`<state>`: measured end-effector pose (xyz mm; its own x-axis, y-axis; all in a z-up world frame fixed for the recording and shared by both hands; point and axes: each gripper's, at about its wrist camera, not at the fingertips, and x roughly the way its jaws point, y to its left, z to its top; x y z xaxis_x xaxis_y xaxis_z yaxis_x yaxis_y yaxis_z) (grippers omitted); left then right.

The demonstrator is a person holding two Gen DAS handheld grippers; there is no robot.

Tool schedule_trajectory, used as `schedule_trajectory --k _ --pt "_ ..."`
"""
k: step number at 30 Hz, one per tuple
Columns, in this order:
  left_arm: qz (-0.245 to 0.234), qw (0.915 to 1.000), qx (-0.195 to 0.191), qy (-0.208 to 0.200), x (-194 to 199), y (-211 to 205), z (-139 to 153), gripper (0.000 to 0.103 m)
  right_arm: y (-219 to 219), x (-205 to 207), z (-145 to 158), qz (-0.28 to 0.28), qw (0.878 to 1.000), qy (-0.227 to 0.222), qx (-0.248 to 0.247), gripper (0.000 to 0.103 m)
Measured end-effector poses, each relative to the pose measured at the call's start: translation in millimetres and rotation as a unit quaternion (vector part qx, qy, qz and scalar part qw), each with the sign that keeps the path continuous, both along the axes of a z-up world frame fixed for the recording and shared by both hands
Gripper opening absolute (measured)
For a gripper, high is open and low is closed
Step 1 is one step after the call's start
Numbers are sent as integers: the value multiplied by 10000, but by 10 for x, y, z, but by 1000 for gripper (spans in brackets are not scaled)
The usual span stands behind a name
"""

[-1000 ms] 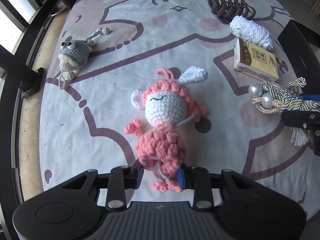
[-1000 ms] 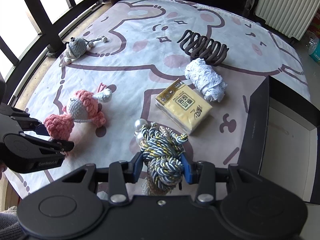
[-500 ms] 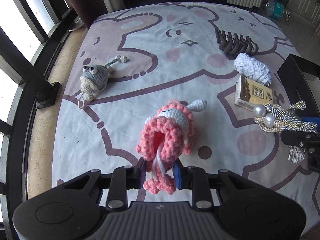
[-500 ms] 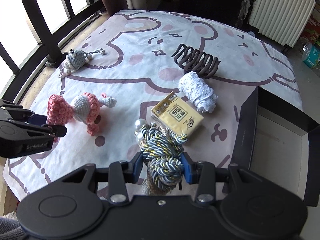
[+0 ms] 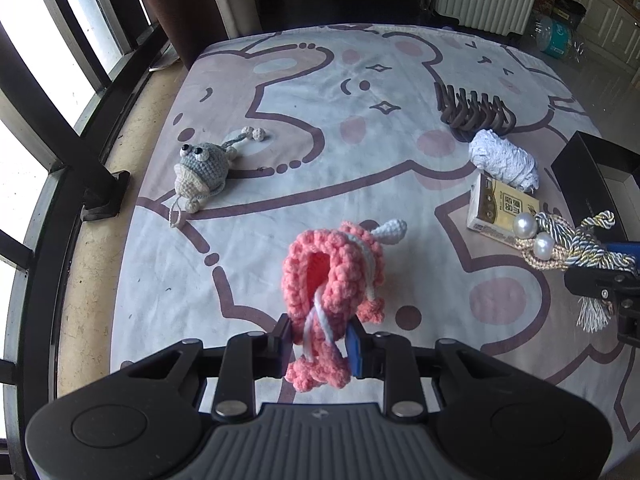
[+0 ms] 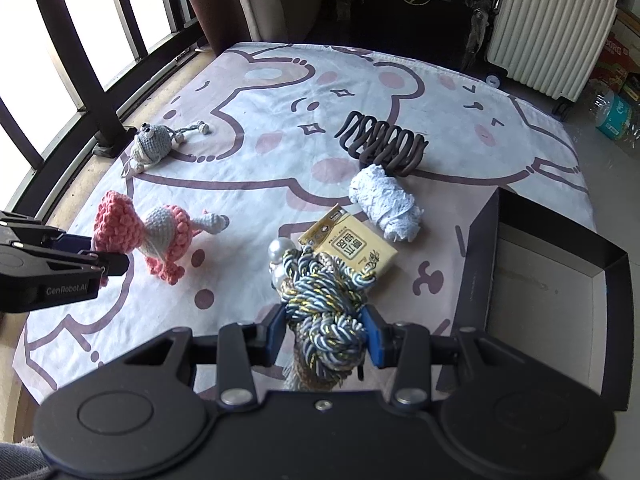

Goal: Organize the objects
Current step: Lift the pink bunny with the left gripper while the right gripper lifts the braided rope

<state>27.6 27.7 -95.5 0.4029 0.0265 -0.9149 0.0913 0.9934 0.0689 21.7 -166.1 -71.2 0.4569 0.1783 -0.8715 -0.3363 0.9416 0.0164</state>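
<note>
My left gripper (image 5: 320, 346) is shut on a pink crochet doll (image 5: 334, 280) and holds it off the cloth; it also shows at the left of the right wrist view (image 6: 160, 236). My right gripper (image 6: 325, 336) is shut on a braided blue-gold rope tassel (image 6: 324, 304) with two pearls (image 5: 534, 236), held above the cloth. An open black box (image 6: 556, 280) stands at the right. A yellow tissue pack (image 6: 352, 246), a white lace roll (image 6: 386, 202), a brown hair claw (image 6: 384, 144) and a grey crochet toy (image 5: 202, 170) lie on the cloth.
The bear-print cloth (image 5: 320, 92) covers the floor. Black window bars (image 6: 80, 52) run along the left. A white radiator (image 6: 552, 28) and a bottle pack (image 6: 612, 116) stand beyond the far right edge.
My left gripper has lifted the pink doll off the cloth, so it now hangs tilted. My right gripper has risen a little with the tassel.
</note>
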Motion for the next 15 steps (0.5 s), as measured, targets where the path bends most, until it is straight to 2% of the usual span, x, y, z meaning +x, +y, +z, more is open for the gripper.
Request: schedule_trajectory --k 4,6,7,10,14,15 --pt "-170 9982 -263 507 -14 -15 -164 39 -11 6 -22 -5 10000 27 -14 42" --pt "-3 9977 -419 539 -17 68 -162 51 -20 16 -39 -15 10000 54 -11 42" --pt "86 9978 -455 477 -11 110 -137 61 -25 17 -48 -15 10000 67 -1 42" --pt "262 9976 -523 357 47 185 -75 63 -40 28 -77 -5 9999 104 36 42" --pt "225 9966 -719 333 117 186 -29 63 -57 61 -115 -15 9998 153 96 42" --pt "202 9958 -831 334 126 187 -3 66 -58 64 -121 -2 9998 163 110 42"
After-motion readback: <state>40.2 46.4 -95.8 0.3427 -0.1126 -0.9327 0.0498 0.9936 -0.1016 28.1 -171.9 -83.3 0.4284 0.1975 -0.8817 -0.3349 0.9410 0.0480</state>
